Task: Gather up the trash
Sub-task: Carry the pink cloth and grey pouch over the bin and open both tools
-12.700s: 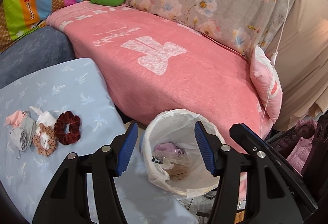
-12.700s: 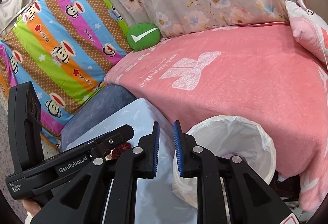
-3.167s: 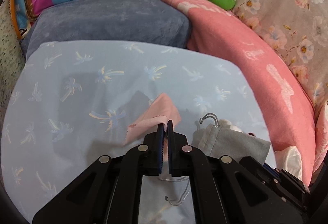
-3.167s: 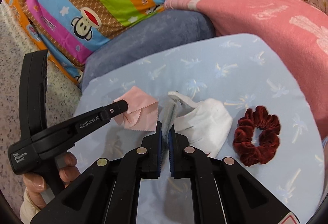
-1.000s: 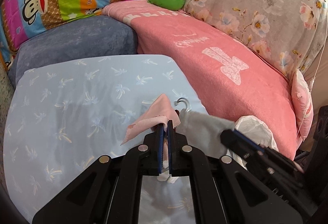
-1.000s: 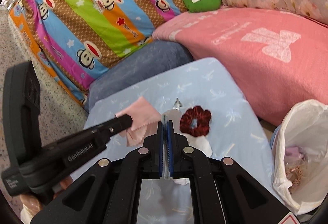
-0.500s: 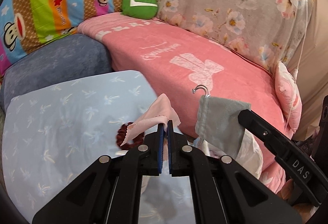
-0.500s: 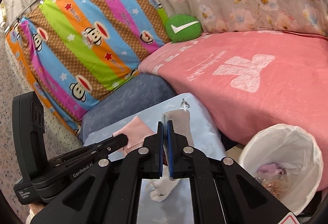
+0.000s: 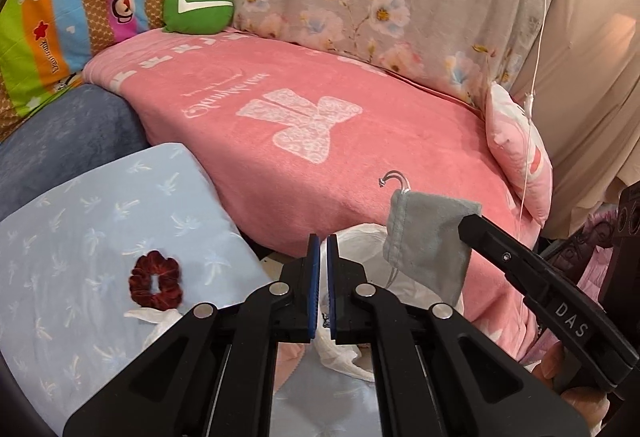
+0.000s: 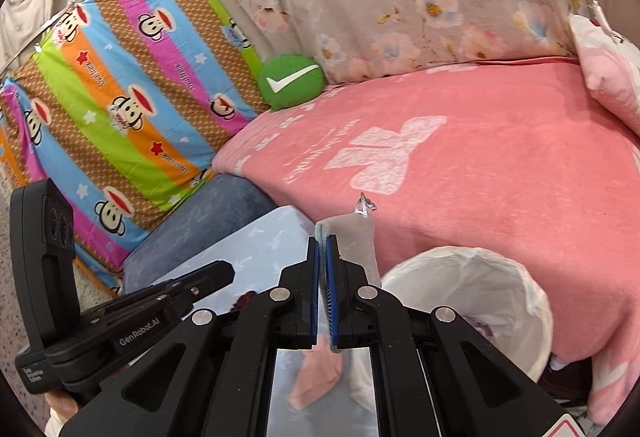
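Broadly, the pink blanket (image 9: 320, 141) covers the sofa behind, and the pale blue tablecloth (image 9: 80, 237) lies in front of it. The white-lined trash bin (image 10: 516, 277) stands at the table's corner, likely so scraps can go straight in. Over its near rim hangs a grey drawstring pouch (image 9: 428, 241), pinched by one top corner so that it dangles free, apparently ready for release. A dark red scrunchie (image 9: 156, 283) rests on the table, well apart from the bin. A pink cloth (image 10: 316, 377) shows blurred below, near the bin; whether it lies there I cannot tell. The right gripper (image 10: 322, 243) is clenched on the pouch. The left gripper (image 9: 323, 241) has its jaws almost together, with nothing visible between them.
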